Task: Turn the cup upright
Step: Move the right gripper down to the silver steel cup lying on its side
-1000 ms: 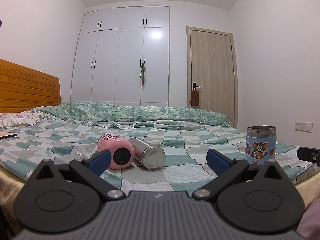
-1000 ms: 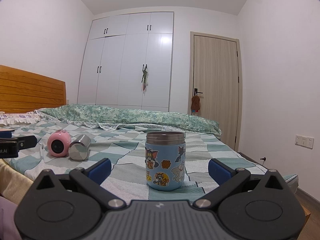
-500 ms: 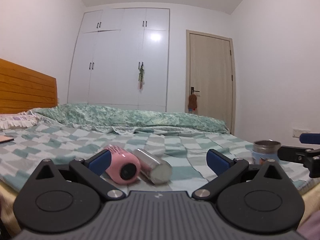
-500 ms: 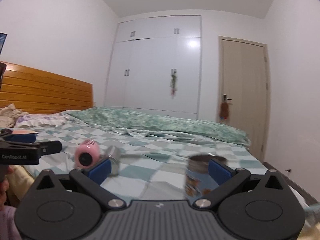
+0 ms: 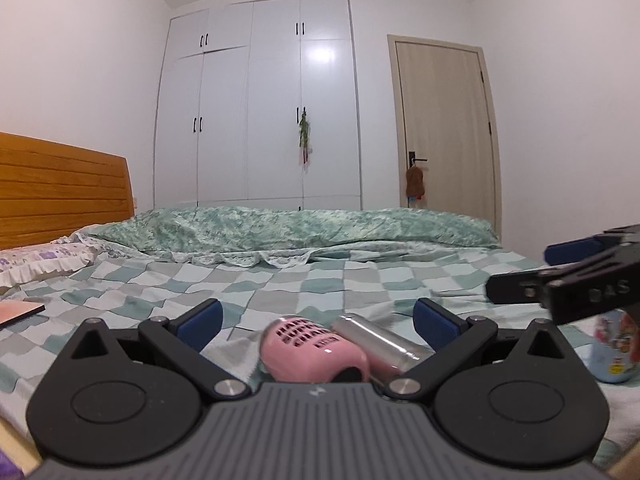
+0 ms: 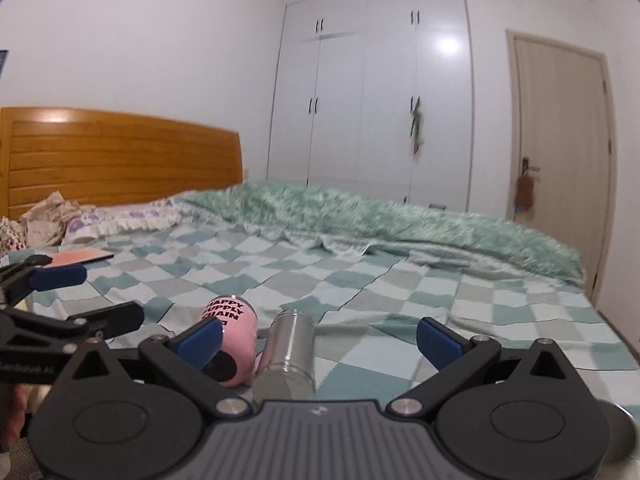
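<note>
You are at the approach step: nothing is gripped yet. The pink cup with black lettering (image 5: 312, 354) lies on its side on the checked bedspread (image 5: 280, 284), low in the centre of the left view, touching the tipped steel flask (image 5: 376, 340) beside it. Your left claw (image 5: 316, 320) is spread wide, level and low, its blue pads either side of both vessels. Your right claw (image 6: 320, 334) is spread too, the steel flask (image 6: 290, 350) centred between its pads and the pink cup (image 6: 232, 344) at its left pad. Next, I judge, settle on one vessel, close across its body, then rotate it base-down. A sticker-covered blue cup (image 5: 614, 356) stands at right.
</note>
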A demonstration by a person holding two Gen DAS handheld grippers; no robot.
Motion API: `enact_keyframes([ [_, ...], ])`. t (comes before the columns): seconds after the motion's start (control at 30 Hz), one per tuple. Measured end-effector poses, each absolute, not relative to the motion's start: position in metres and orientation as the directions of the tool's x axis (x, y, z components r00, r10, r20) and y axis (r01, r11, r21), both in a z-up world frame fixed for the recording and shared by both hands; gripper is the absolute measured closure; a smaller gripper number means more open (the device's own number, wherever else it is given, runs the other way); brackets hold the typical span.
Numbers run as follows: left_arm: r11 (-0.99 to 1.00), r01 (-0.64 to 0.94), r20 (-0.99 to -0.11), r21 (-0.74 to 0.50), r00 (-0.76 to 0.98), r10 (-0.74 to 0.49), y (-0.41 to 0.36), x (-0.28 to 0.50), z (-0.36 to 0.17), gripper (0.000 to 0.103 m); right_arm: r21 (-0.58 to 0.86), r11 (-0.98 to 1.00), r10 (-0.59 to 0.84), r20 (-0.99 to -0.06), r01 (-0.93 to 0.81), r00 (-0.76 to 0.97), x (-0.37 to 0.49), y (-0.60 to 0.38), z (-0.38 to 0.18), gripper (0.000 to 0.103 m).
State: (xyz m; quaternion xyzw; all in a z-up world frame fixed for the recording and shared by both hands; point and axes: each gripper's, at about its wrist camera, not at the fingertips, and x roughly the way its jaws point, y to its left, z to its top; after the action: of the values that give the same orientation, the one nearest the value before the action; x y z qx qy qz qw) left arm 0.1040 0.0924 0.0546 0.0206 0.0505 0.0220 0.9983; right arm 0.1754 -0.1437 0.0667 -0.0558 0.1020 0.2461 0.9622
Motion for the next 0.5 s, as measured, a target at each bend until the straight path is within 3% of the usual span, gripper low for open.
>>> enact_keyframes([
  [0.5, 0.990, 0.008, -0.244, 0.138, 0.969, 0.026, 0.141, 0.203, 0.047, 0.000, 0.026, 0.865, 0.427, -0.563, -0.501, 0.708, 0.337, -0.053, 0.051, 0.000],
])
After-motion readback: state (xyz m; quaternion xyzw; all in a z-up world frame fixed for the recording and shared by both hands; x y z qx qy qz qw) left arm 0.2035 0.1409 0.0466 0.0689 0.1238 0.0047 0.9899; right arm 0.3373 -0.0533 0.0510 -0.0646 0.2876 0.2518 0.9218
